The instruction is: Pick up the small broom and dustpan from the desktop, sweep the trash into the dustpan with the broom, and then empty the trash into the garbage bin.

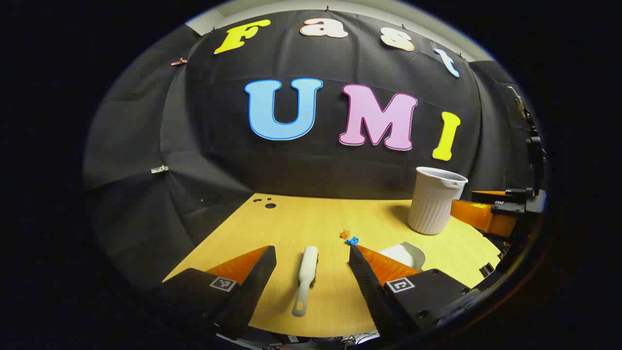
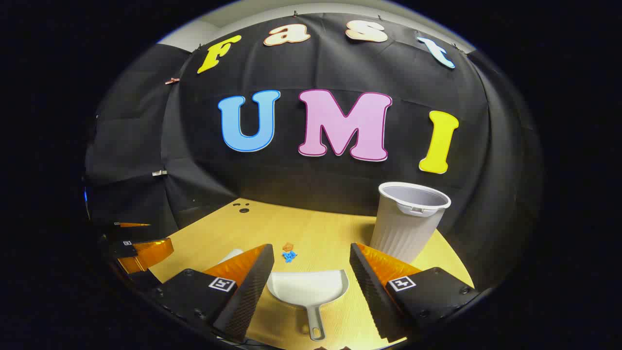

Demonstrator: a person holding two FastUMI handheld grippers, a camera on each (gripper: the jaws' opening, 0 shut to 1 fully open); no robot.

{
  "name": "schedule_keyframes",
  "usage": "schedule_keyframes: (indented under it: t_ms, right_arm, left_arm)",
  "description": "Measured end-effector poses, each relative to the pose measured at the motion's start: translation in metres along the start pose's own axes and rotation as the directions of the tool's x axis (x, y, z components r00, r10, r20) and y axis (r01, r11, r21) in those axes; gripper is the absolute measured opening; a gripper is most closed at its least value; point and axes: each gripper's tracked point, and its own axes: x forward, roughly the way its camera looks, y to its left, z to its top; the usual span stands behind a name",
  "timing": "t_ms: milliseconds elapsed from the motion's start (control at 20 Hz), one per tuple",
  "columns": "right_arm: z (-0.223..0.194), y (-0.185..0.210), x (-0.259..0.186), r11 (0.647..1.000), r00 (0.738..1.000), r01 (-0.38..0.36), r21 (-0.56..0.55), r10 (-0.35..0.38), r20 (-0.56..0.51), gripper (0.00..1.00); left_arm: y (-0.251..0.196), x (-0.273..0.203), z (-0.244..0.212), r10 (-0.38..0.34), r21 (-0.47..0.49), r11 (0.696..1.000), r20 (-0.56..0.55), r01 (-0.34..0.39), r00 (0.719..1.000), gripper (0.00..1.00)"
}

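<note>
In the left gripper view, the left gripper [image 1: 312, 272] hovers low over the near edge of the yellow wood-grain desktop [image 1: 291, 218], its ribbed black fingers wide apart with the small white broom [image 1: 305, 279] lying flat between them, untouched, handle toward the camera. In the right gripper view, the right gripper [image 2: 311, 272] is likewise spread, the smooth white dustpan [image 2: 308, 289] lying between its fingers, handle nearest. Beyond lie orange and blue trash scraps [image 2: 289, 253] on open board, then the ribbed white garbage bin [image 2: 407, 223] upright near the far right edge.
</note>
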Motion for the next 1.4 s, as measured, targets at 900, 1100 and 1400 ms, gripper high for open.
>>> schedule_keyframes:
  t_ms: [900, 1100, 1400]
  right_arm:
    - [-0.027, -0.010, 0.002, 1.000, 0.995, 0.004, 0.031, 0.000, -0.100, 0.98]
    - [-0.036, -0.014, 0.009, 0.999, 0.992, 0.010, 0.046, -0.004, -0.130, 0.98]
    - [-0.061, -0.021, 0.024, 0.999, 0.980, 0.008, 0.049, 0.002, -0.200, 0.98]
  left_arm:
    - [0.013, 0.024, -0.038, 0.002, -0.019, 1.000, -0.152, -0.005, 0.988, 0.96]
    - [0.012, 0.046, -0.065, 0.002, 0.003, 1.000, -0.263, -0.001, 0.965, 0.96]
    - [0.016, 0.088, -0.112, 0.011, 0.005, 1.000, -0.447, -0.010, 0.895, 0.96]
